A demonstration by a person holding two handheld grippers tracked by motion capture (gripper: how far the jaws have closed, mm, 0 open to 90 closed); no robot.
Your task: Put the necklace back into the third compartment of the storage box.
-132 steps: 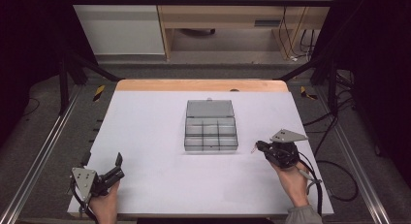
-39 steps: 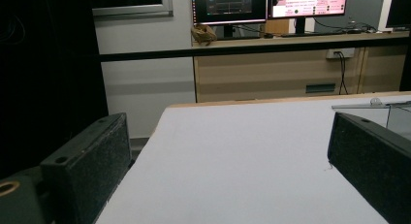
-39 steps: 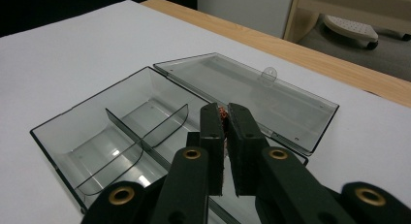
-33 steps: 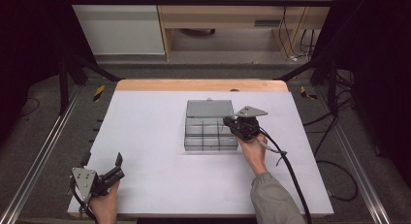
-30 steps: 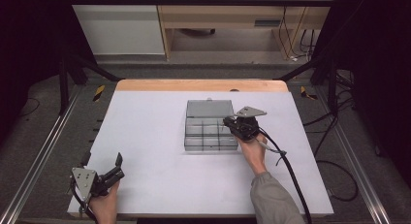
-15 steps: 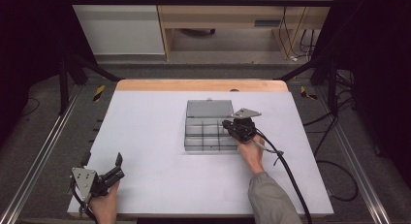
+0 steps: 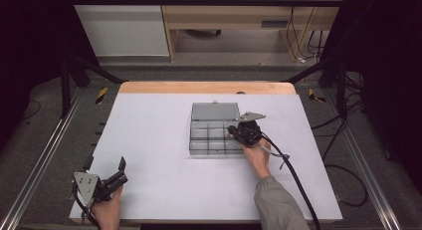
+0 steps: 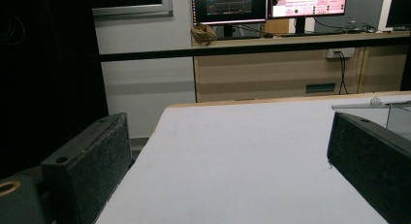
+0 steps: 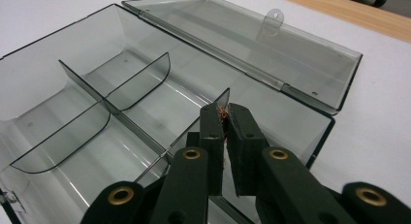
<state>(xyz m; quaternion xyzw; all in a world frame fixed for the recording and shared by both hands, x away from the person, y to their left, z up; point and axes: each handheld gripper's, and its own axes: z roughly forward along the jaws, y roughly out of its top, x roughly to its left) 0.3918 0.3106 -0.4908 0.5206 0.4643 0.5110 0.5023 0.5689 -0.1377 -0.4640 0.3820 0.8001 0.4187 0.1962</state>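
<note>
Right gripper (image 9: 224,118) pinching orange bit (image 9: 223,115) over box (image 9: 145,95).

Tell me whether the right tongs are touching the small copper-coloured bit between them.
Touching. In the right gripper view the right tongs are closed with the copper-coloured bit pinched between their tips, above the open plastic box.

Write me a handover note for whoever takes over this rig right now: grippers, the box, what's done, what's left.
Right gripper: shut on a small copper-coloured bit, held over the right end of the open compartment box.
Left gripper: open, holding nothing, at the near left corner of the table.
Box: mid-table, lid folded back, visible compartments look bare.
Done: bit picked up and brought to the box.
Left: probably drop it into a compartment.
</note>
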